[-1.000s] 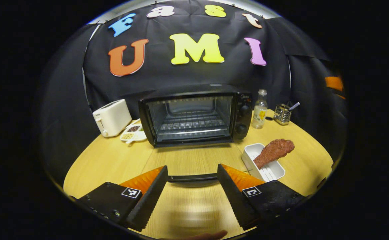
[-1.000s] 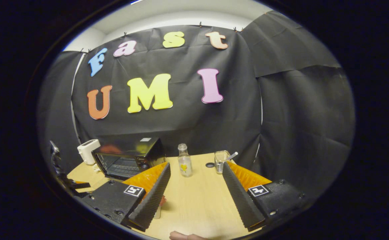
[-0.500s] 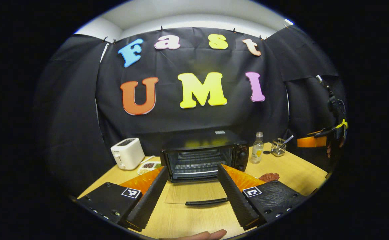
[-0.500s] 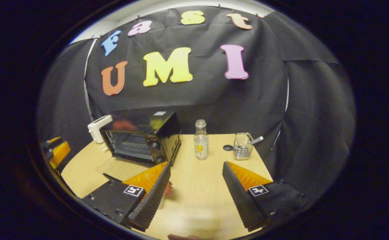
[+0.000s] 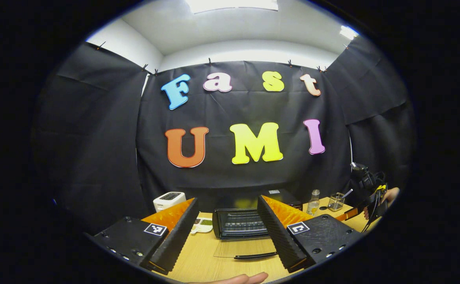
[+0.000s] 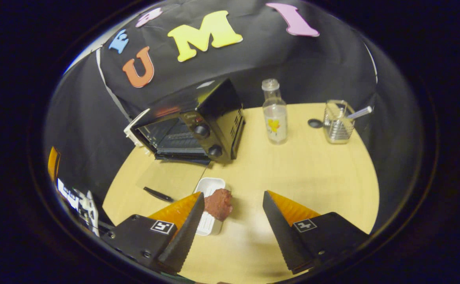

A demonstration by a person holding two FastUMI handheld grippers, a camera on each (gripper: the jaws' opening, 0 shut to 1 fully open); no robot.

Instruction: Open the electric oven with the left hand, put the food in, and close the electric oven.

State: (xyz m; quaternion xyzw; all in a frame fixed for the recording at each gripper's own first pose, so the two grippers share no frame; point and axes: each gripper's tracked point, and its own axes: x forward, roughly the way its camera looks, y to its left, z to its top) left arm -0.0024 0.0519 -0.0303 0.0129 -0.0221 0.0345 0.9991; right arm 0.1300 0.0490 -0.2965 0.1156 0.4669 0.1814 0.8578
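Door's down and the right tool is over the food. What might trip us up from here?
1. The food overhangs the rim of its small white tray; a grab there may tip or drag the tray.
2. The open glass door lies flat on the table beside the tray; a low carry toward the oven might clip it or its handle.
3. The bottle stands just right of the oven; a wide swing may knock it.

left tool (image 5: 227, 228) fingers spread, right tool (image 6: 232, 227) fingers spread, both unladen
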